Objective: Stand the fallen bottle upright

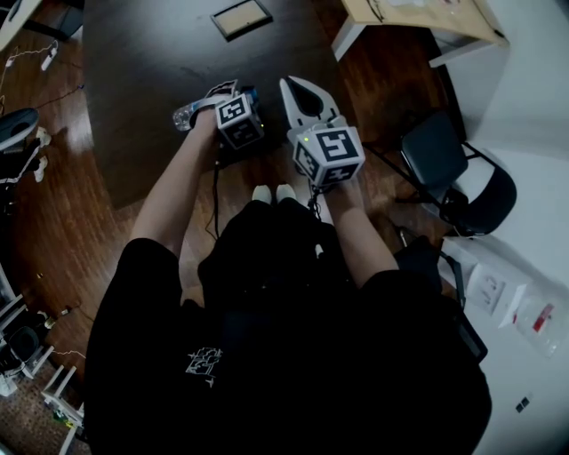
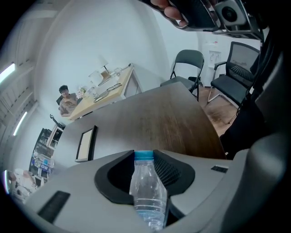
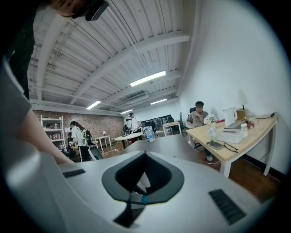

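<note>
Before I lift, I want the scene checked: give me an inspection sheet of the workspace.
Surface: dark table, framed panel set in it.
Job's things: bottle on its side.
Clutter: nothing seen.
Grippers: left tongs closed on the bottle; right tongs shut, empty.
Cables: one cable trails from the left tongs; floor cables at left.
Surroundings: chairs, light desk, people.
</note>
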Action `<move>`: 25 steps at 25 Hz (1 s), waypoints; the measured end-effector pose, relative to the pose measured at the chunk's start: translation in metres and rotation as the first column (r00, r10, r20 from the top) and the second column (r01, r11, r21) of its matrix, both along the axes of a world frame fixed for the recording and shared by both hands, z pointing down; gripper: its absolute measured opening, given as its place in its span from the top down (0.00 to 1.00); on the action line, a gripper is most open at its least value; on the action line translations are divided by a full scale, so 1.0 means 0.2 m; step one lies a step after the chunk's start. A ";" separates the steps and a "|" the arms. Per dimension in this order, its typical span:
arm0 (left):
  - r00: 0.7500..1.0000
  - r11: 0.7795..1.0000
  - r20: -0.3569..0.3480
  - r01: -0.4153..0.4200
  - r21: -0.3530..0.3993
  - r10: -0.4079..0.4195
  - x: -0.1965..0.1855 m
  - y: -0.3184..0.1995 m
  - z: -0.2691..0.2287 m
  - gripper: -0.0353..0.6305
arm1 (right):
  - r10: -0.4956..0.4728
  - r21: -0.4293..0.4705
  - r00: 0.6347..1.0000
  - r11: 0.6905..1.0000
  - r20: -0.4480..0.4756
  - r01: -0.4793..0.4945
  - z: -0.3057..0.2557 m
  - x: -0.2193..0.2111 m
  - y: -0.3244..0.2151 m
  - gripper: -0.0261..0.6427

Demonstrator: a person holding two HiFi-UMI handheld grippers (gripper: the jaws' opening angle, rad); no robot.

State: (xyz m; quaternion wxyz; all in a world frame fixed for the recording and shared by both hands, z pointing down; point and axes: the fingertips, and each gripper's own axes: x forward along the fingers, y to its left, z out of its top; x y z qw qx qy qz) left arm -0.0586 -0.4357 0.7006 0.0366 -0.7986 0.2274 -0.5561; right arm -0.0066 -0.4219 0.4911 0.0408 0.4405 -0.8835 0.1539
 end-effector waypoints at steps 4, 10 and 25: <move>0.999 0.999 -0.048 0.027 0.036 -0.025 0.00 0.00 -0.08 0.75 | -0.003 0.001 1.000 1.000 0.003 0.003 -0.03 0.00 0.02 0.95; 0.962 0.983 -0.250 0.146 0.112 -0.114 0.01 -0.02 -0.36 0.75 | -0.013 0.010 1.000 1.000 0.001 0.013 -0.09 -0.04 0.02 0.95; 0.613 0.779 -0.739 0.595 0.197 -0.281 -0.27 -0.08 -0.91 0.76 | -0.098 0.030 0.995 0.995 -0.021 0.098 -0.17 -0.25 0.08 0.95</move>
